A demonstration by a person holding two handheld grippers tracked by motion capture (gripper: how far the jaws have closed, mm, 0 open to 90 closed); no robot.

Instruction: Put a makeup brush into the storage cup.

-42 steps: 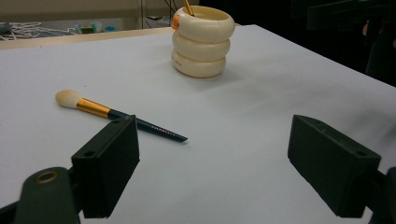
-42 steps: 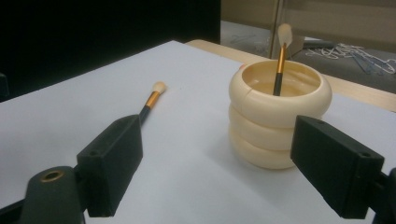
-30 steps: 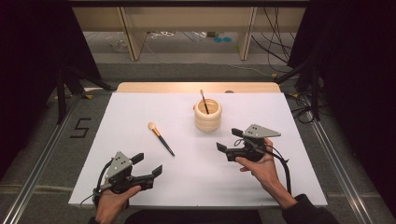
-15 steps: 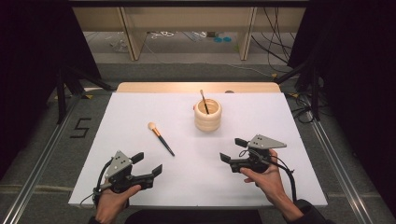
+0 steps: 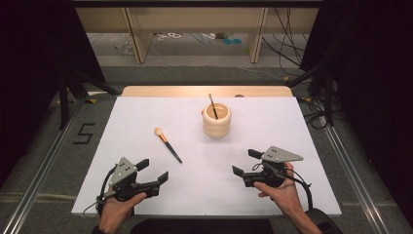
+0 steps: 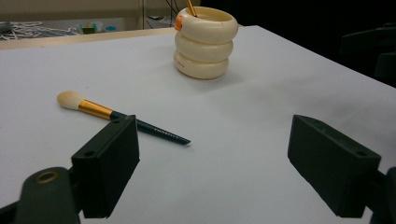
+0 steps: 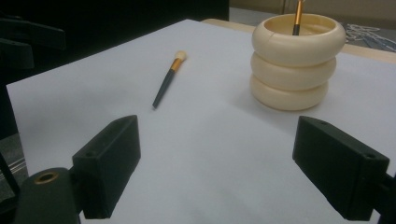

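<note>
A cream ringed holder [image 5: 216, 119] [image 6: 203, 41] [image 7: 294, 60] stands at the table's middle back with one brush [image 5: 213, 106] upright in it. A second makeup brush [image 5: 167, 144] [image 6: 116, 114] [image 7: 168, 79], dark-handled with a gold ferrule and pale bristles, lies flat on the white table left of the holder. My left gripper [image 5: 152, 171] [image 6: 224, 172] rests open near the front left, empty, jaws pointing toward the brush. My right gripper [image 5: 246, 162] [image 7: 229, 172] is open and empty at the front right, below the holder.
The white sheet [image 5: 122, 126] covers the table, with a wooden strip [image 5: 160, 91] along its far edge. Dark stands and cables [image 5: 316, 97] flank the table. A "5" mark [image 5: 83, 133] lies on the floor at left.
My right gripper has drawn back toward the front edge, away from the holder. The left gripper has stayed put.
</note>
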